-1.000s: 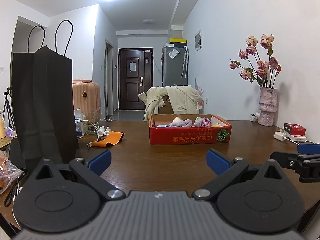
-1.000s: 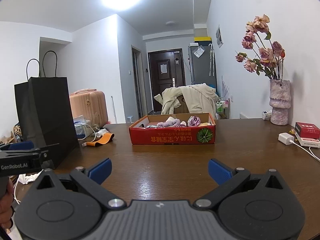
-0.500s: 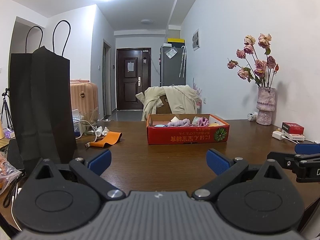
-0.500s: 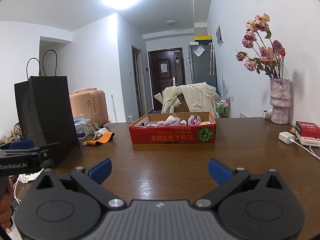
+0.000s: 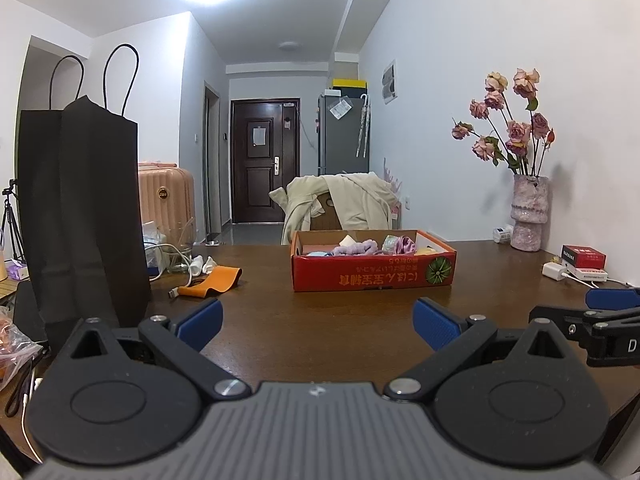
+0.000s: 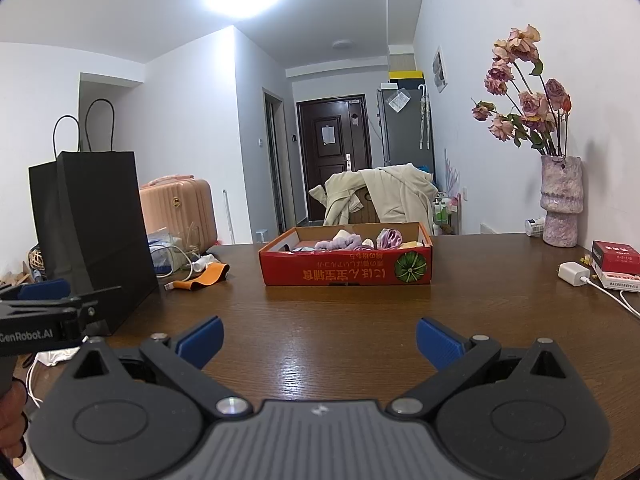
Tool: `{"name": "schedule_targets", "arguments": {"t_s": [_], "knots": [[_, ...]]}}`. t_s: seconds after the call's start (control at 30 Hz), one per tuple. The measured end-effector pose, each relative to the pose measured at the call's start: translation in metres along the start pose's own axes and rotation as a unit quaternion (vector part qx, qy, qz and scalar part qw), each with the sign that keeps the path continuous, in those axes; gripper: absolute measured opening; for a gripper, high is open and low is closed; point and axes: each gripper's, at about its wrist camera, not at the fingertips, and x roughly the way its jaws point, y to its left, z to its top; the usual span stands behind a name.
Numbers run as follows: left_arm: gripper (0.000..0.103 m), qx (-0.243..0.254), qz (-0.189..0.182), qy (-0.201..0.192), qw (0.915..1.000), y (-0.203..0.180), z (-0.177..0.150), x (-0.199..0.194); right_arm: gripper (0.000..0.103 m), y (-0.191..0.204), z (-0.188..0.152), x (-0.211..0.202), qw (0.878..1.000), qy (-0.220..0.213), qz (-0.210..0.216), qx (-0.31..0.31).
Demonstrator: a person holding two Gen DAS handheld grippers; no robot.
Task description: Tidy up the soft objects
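A red cardboard box [image 5: 374, 276] [image 6: 346, 270] stands mid-table, holding soft items: a purple scrunchie [image 5: 354, 247] [image 6: 340, 243], a pink-purple cloth [image 6: 390, 238] and others partly hidden by its wall. An orange band [image 5: 210, 282] [image 6: 208, 276] lies on the table left of the box. My left gripper [image 5: 318, 322] is open and empty, well short of the box. My right gripper [image 6: 320, 340] is open and empty, also short of the box. Each gripper shows at the other view's edge.
A tall black paper bag [image 5: 82, 216] [image 6: 94, 236] stands at the left. Cables and a glass [image 5: 178, 256] sit behind the band. A vase of dried roses [image 6: 560, 212], a red packet [image 6: 616, 258] and a white charger [image 6: 574, 274] are at the right.
The left gripper's view has shifted slightly; the box and bag sit a little further left in it. The right gripper has barely moved. Both stay open.
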Motion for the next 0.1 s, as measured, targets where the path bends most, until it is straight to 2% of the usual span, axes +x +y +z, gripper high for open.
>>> {"name": "schedule_targets", "arguments": {"t_s": [0.1], "knots": [[0.103, 0.006, -0.003, -0.009, 0.9999, -0.0023, -0.0014, -0.0046, 0.103, 0.0001, 0.0, 0.0, 1.0, 0.0, 0.0, 0.0]]}}
